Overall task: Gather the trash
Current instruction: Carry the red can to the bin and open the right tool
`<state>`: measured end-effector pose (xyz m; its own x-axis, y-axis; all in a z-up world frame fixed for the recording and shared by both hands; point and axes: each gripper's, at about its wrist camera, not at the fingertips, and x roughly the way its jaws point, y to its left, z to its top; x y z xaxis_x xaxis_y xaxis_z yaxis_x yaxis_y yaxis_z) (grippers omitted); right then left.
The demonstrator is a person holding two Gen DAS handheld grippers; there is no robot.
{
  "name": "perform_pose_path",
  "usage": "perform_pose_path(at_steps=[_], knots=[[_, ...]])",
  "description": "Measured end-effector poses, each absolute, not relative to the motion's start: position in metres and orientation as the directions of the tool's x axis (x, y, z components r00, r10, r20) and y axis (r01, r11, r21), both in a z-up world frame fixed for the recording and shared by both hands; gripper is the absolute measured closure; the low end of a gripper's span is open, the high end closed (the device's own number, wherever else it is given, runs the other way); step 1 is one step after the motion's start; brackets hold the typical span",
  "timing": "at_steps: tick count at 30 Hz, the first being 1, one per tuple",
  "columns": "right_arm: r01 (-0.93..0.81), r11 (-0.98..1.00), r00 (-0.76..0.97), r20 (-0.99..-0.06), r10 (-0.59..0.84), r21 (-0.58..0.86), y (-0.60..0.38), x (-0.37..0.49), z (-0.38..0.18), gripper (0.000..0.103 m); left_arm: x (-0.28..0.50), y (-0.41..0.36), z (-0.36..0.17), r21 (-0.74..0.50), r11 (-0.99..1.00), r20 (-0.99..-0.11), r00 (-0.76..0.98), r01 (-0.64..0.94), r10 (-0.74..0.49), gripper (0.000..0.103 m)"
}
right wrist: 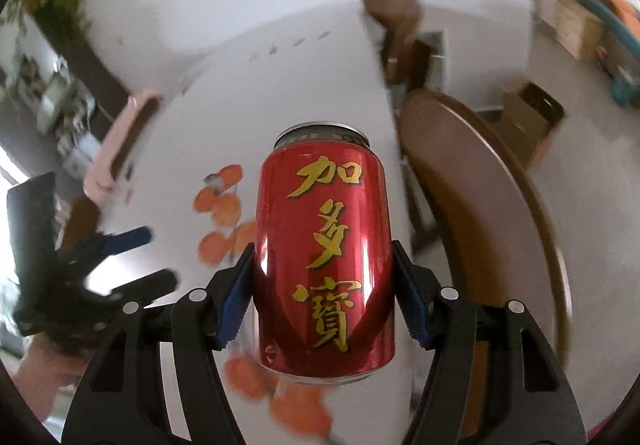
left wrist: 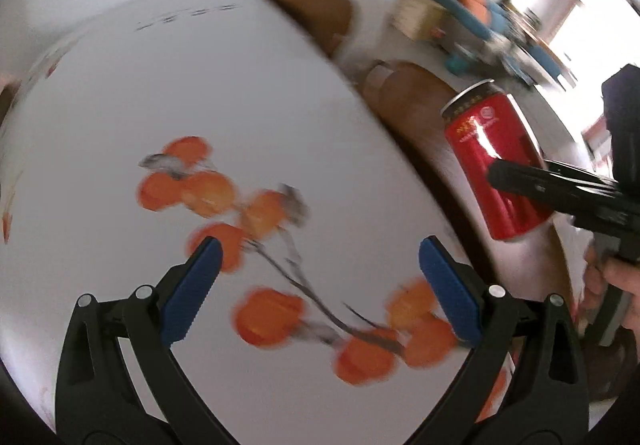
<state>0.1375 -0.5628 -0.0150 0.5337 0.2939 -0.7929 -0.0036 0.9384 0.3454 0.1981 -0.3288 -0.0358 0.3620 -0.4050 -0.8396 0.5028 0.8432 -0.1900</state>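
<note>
One red can [right wrist: 325, 265] sits squeezed in the right hand-held gripper [right wrist: 325, 291], up in the air by the tabletop's [right wrist: 280, 85] right edge. The left hand-held gripper [left wrist: 318, 291] is wide and empty. The shiny can might slip out if the squeeze gets loose.

the can [right wrist: 326, 265] was red with gold chinese characters down its side and a dark band under a silver rim. it stood upright, rim toward twelve o'clock, lifted clear of the table, clamped at three and nine o'clock.
</note>
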Motion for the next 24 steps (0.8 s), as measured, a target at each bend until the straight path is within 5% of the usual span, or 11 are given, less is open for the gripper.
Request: perform_pose_path(at_steps=[13,18,24], knots=[[0.515,0.740,0.673,-0.739,-0.035,0.433,-0.688,-0.277,0.005,0.038,-0.085,-0.490,-0.015,-0.225,0.461,-0.819,0.090,0.858,-0.567,0.007],[0.646,0.607,0.602,-0.798,-0.033,0.462,-0.713,-0.409,-0.075,0.038,-0.211,-0.542,-0.057,-0.223,0.366,-0.846,0.008,0.904,-0.534,0.007],[0.784,0.406,0.481,-0.873,0.080,0.470,-0.712,-0.501,-0.248,0.038,-0.300,-0.582,-0.189,-0.227,0.309,-0.913,-0.091,0.924,-0.397,0.007]])
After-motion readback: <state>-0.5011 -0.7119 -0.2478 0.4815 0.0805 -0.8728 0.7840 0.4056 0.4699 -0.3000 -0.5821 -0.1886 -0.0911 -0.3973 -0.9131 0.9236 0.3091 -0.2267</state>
